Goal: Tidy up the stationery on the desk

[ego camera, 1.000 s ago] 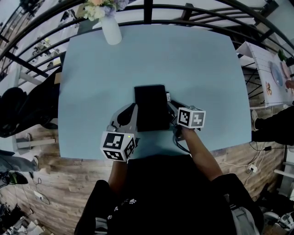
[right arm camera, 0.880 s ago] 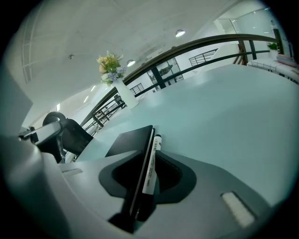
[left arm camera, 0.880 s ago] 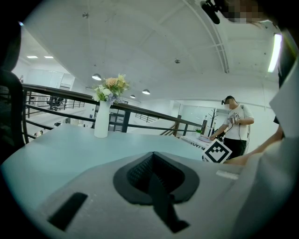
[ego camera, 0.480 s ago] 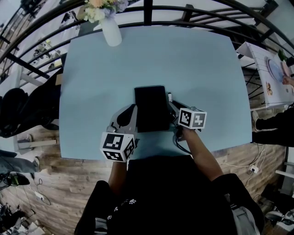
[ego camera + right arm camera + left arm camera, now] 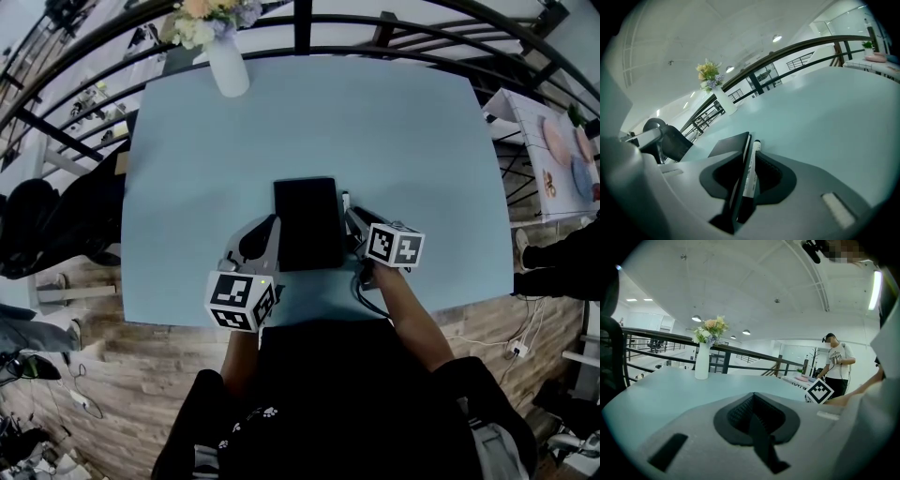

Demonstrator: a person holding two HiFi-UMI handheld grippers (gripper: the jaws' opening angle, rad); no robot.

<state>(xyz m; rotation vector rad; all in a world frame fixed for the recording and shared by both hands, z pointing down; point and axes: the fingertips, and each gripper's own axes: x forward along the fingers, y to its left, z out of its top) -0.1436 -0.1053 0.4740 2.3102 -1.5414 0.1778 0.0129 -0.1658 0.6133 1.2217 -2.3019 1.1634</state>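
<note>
A black notebook (image 5: 307,223) lies flat on the light blue desk (image 5: 403,141), near its front edge. My left gripper (image 5: 270,223) rests against the notebook's left side; in the left gripper view (image 5: 757,420) its jaws are shut with nothing between them. My right gripper (image 5: 352,217) is at the notebook's right side. In the right gripper view (image 5: 749,180) it is shut on a white marker pen (image 5: 751,171) with a black cap, held alongside the notebook's edge (image 5: 729,145). The pen's tip (image 5: 345,199) pokes out ahead of the jaws.
A white vase of flowers (image 5: 228,64) stands at the desk's far left corner. A black railing (image 5: 375,21) runs behind the desk. A dark chair (image 5: 56,220) stands off the left edge. A person (image 5: 836,362) stands in the distance beside another table.
The right gripper has drawn back slightly toward me with the pen. The notebook and the left gripper have stayed put.
</note>
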